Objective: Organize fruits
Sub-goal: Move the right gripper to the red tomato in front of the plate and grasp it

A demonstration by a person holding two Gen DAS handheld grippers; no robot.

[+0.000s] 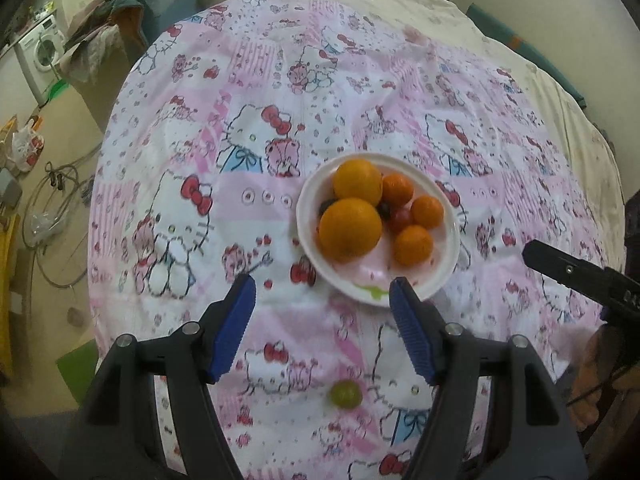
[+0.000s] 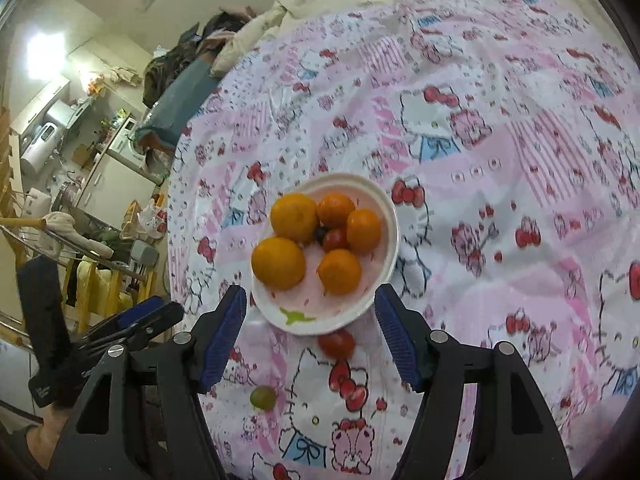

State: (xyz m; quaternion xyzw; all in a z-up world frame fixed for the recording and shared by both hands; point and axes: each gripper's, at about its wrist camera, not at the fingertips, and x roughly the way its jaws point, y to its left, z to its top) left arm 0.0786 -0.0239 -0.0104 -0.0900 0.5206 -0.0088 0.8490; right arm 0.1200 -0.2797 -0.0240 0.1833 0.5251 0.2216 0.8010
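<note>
A white bowl (image 1: pixel 448 268) on the Hello Kitty cloth holds two large oranges (image 1: pixel 349 229), three small tangerines (image 1: pixel 412 245), a red cherry tomato (image 1: pixel 401 218) and dark berries. A green grape (image 1: pixel 345 393) lies on the cloth between my left gripper's (image 1: pixel 322 294) open jaws, nearer than the bowl. In the right wrist view the bowl (image 2: pixel 390 216) sits just ahead of my open, empty right gripper (image 2: pixel 310 306). A red cherry tomato (image 2: pixel 337 343) lies loose on the cloth between its jaws, and the grape (image 2: pixel 263 397) is to its lower left.
The pink patterned cloth (image 1: pixel 240 160) covers a bed with a cream quilt (image 1: pixel 400 4) behind. The bed edge drops off at the left to a floor with a washing machine (image 1: pixel 42 52), cables and bags. The right gripper's body (image 1: pixel 580 276) shows at the right.
</note>
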